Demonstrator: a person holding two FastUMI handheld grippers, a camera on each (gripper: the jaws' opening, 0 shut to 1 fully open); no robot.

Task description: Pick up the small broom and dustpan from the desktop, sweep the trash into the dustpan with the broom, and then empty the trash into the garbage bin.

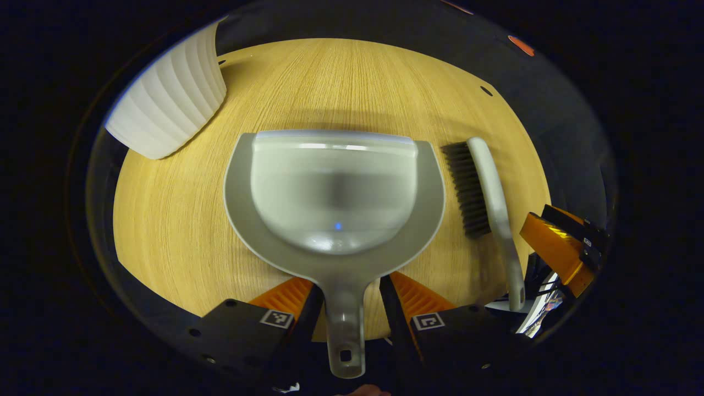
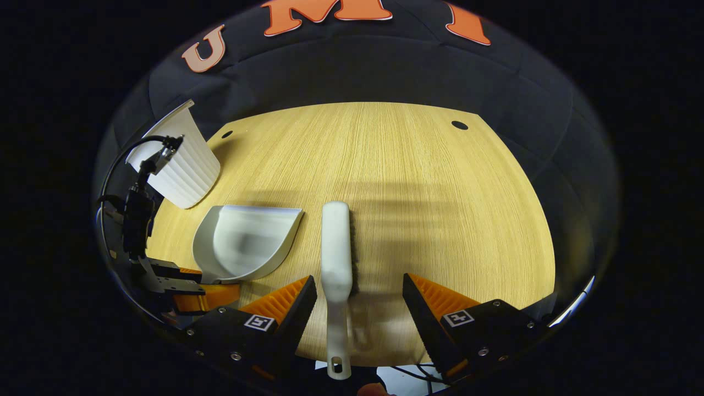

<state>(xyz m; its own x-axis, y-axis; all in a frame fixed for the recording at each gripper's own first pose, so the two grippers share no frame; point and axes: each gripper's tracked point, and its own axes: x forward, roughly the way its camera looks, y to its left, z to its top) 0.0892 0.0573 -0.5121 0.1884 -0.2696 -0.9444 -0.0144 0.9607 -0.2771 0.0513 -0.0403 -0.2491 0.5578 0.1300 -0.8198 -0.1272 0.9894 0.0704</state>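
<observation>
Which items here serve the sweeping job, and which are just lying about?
Job: dustpan, small broom, white ribbed garbage bin, left gripper, right gripper.
Lying about: nothing loose; just the wooden desktop they rest on.

The bench [image 2: 418,209] looks like light wood, straight-grained and matt. The dustpan [image 1: 335,192] is smooth grey plastic with a soft sheen. The broom [image 1: 492,192] has dark coarse bristles; the bin [image 1: 170,99] is ribbed white plastic.

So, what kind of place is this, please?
Probably a recording booth set up as a small work desk: a round-edged wooden desktop backed by black cloth, with a ribbed white garbage bin, a grey dustpan and a small broom laid out.
</observation>
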